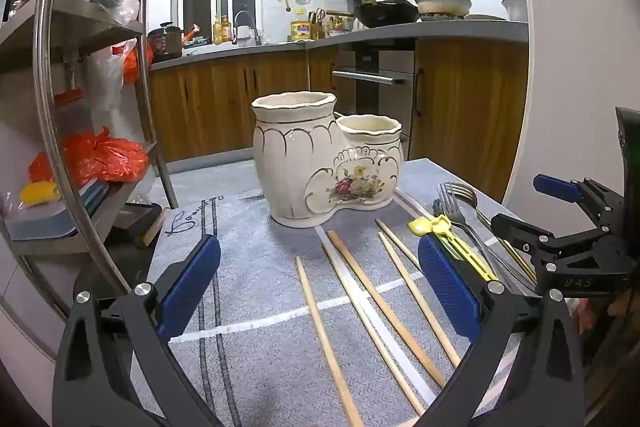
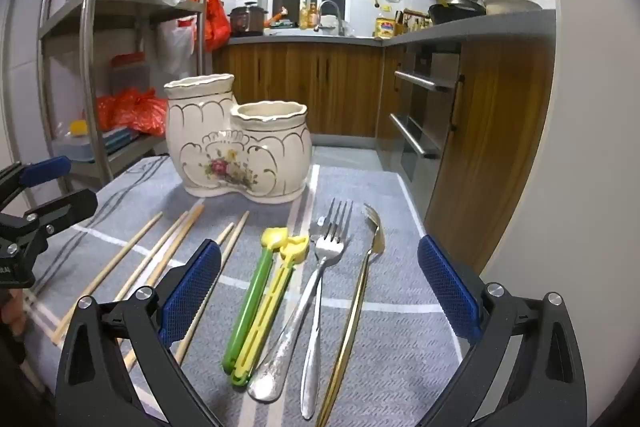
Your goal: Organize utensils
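Note:
A cream ceramic holder (image 1: 320, 163) (image 2: 236, 151) with a tall and a short cup stands upright at the far side of the grey mat. Several wooden chopsticks (image 1: 360, 311) (image 2: 160, 263) lie loose on the mat in front of it. To their right lie yellow-green plastic clips (image 2: 264, 303) (image 1: 452, 239), silver forks (image 2: 320, 291) (image 1: 456, 211) and a gold fork (image 2: 360, 291). My left gripper (image 1: 320, 291) hangs open above the chopsticks, holding nothing. My right gripper (image 2: 320, 291) hangs open above the clips and forks, also holding nothing.
The grey mat (image 1: 248, 343) (image 2: 400, 347) covers a small table. A steel shelf rack (image 1: 60, 75) (image 2: 96, 39) with orange bags stands to the left. Wooden cabinets and an oven (image 2: 424, 115) lie beyond and to the right. The right gripper's fingers (image 1: 556, 187) show at the left view's right edge.

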`<state>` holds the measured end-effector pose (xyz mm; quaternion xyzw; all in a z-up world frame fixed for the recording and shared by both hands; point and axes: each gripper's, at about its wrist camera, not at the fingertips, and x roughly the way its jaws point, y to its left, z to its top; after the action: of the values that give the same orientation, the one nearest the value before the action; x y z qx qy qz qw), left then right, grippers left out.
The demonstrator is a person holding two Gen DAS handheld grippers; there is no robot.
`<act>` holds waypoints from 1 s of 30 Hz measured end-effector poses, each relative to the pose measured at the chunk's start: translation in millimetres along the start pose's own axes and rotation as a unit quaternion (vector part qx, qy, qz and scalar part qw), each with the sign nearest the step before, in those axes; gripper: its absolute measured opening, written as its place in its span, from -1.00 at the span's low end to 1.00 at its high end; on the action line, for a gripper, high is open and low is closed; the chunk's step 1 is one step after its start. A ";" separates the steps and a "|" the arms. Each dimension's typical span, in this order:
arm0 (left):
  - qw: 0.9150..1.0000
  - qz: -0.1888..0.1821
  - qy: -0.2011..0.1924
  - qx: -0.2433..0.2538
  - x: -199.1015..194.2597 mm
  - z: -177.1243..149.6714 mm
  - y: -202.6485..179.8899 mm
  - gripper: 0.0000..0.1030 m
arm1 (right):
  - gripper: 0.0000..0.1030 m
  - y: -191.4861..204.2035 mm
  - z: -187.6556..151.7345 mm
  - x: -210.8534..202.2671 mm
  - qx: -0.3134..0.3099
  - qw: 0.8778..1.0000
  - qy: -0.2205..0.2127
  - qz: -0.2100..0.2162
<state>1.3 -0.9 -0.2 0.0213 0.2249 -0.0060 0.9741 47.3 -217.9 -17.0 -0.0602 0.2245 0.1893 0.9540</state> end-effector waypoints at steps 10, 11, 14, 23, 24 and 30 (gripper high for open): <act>1.000 0.001 -0.004 0.002 -6.1 -1.1 2.1 0.90 | 0.90 -3.1 -2.6 4.5 0.012 1.000 0.012 0.007; 1.000 0.004 -0.004 0.004 -4.9 -0.1 -1.1 0.90 | 0.90 -2.5 -3.0 5.2 0.012 1.000 0.012 0.008; 1.000 0.004 -0.005 0.007 -5.1 -1.4 -1.2 0.90 | 0.90 -4.9 -2.3 5.8 0.018 1.000 0.013 0.007; 1.000 0.003 0.005 -0.007 1.7 -4.6 1.6 0.90 | 0.90 -5.3 -4.3 5.6 0.021 1.000 0.017 0.009; 1.000 0.001 0.007 -0.008 2.4 -4.9 2.1 0.90 | 0.90 -5.0 -4.5 5.8 0.022 1.000 0.017 0.009; 1.000 0.001 0.010 -0.011 4.2 -4.7 3.1 0.89 | 0.90 -5.7 -4.1 6.4 0.022 1.000 0.018 0.010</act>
<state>3.0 2.4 -6.1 0.0113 0.2343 -0.0022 0.9721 53.1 -221.9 -23.3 -0.0407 0.2460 0.1924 0.9491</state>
